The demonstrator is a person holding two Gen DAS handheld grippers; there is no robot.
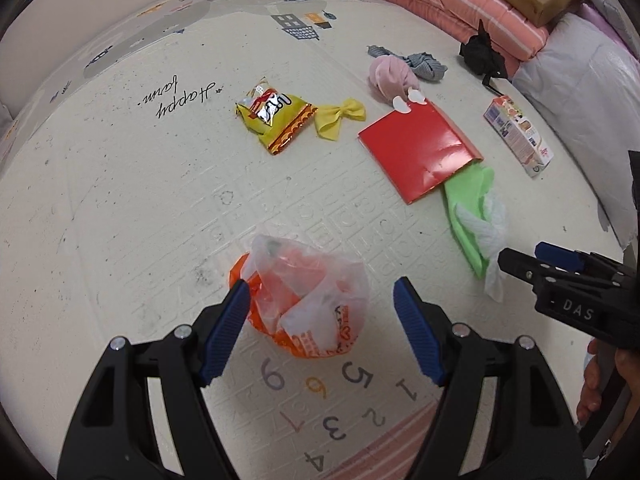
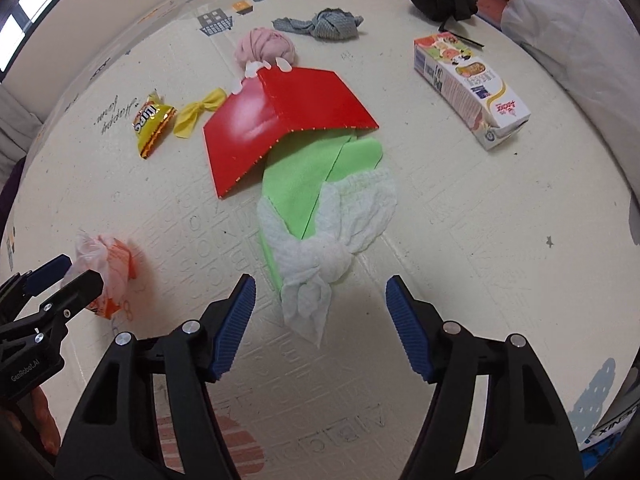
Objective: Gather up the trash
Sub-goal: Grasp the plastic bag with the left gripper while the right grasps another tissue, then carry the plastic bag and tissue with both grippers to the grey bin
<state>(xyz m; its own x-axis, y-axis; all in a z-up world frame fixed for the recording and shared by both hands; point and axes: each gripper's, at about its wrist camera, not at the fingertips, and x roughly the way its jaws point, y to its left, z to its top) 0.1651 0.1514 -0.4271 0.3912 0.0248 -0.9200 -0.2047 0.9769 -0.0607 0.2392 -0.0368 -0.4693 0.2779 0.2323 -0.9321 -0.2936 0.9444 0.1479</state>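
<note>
While both grippers stand released, left gripper (image 1: 320,320) straddles the bagged wrapper (image 1: 308,300); knotted tissue (image 2: 320,256) lies at twelve o'clock of right gripper (image 2: 320,320)

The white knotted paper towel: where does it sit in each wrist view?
Left wrist view: the white knotted paper towel lies at the right, on the green sheet, just ahead of the right gripper.
Right wrist view: it lies at centre, just beyond the right gripper.
Shared landmark: the red folded card, beyond the towel in both views.
</note>
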